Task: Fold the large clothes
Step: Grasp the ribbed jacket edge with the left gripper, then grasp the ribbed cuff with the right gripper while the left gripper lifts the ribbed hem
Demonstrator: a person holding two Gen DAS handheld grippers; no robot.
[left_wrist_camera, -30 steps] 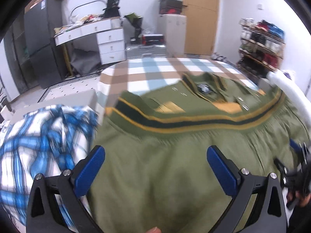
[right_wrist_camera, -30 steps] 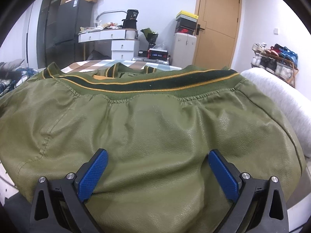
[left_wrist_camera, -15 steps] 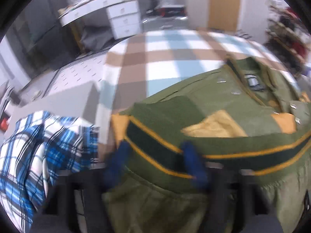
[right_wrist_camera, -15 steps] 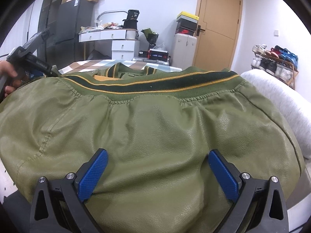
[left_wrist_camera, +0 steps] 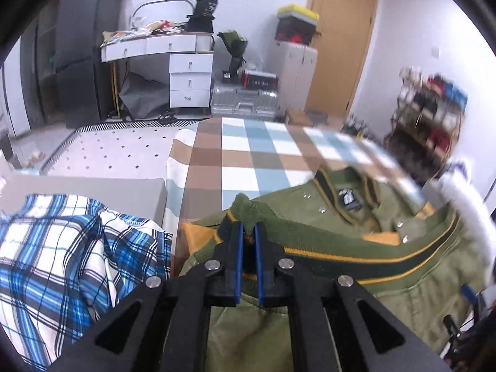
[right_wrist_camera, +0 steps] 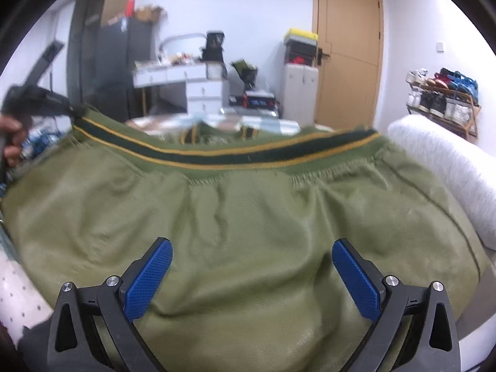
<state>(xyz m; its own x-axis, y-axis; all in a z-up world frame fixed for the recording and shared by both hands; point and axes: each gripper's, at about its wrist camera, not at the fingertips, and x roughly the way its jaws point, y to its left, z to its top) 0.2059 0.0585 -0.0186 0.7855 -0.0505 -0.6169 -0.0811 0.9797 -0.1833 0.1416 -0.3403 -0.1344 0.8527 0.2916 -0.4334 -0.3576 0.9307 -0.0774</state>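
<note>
An olive-green bomber jacket (left_wrist_camera: 310, 204) lies on the bed, its ribbed hem (left_wrist_camera: 372, 257) striped in dark green and yellow. My left gripper (left_wrist_camera: 248, 228) is shut on the left corner of that hem, and a bunch of rib knit sticks up past its blue pads. In the right wrist view the jacket (right_wrist_camera: 248, 217) fills the foreground. There the left gripper (right_wrist_camera: 40, 102), held by a hand (right_wrist_camera: 12, 130), lifts the hem's left end. My right gripper (right_wrist_camera: 252, 243) hovers open over the jacket's smooth body with nothing between its fingers.
A blue plaid shirt (left_wrist_camera: 62, 263) lies to the left of the jacket. The bed has a brown, blue and white checked cover (left_wrist_camera: 248, 155). A white fluffy garment (right_wrist_camera: 449, 167) lies at the right. A desk with drawers (left_wrist_camera: 186, 71) and a shoe rack (right_wrist_camera: 443, 93) stand beyond.
My left gripper went from wide open over the jacket to the hem's left corner, closed on it and raised it. The right gripper stayed open in place.
</note>
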